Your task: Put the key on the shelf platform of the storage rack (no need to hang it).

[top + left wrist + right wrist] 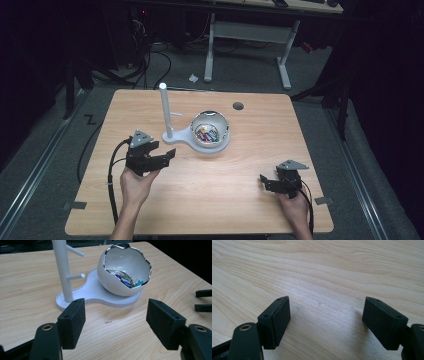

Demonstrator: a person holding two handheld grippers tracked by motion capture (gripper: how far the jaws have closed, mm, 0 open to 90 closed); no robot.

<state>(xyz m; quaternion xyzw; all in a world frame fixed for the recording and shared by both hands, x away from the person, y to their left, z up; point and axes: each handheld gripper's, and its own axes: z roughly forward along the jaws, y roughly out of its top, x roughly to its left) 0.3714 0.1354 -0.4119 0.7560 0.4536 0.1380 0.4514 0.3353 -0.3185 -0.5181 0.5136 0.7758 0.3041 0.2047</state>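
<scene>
The left gripper (116, 323) hangs wide apart, empty, near the white stand (95, 291) with its bowl (117, 277) of seemingly small colourful bits. The right gripper (325, 322) gapes over bare tabletop (324, 270).

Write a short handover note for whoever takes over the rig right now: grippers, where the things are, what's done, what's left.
Left gripper: open, holding nothing, just short of the white stand, jaws facing it.
Right gripper: open, holding nothing, over bare table near the right front corner.
The stand sits mid-table with its upright post; the white bowl rests on the stand's base and holds small colourful bits, too small to identify.
Done: nothing visibly moved yet.
Left: probably the whole job; the left gripper seems closest to starting on the stand or bowl.
</scene>
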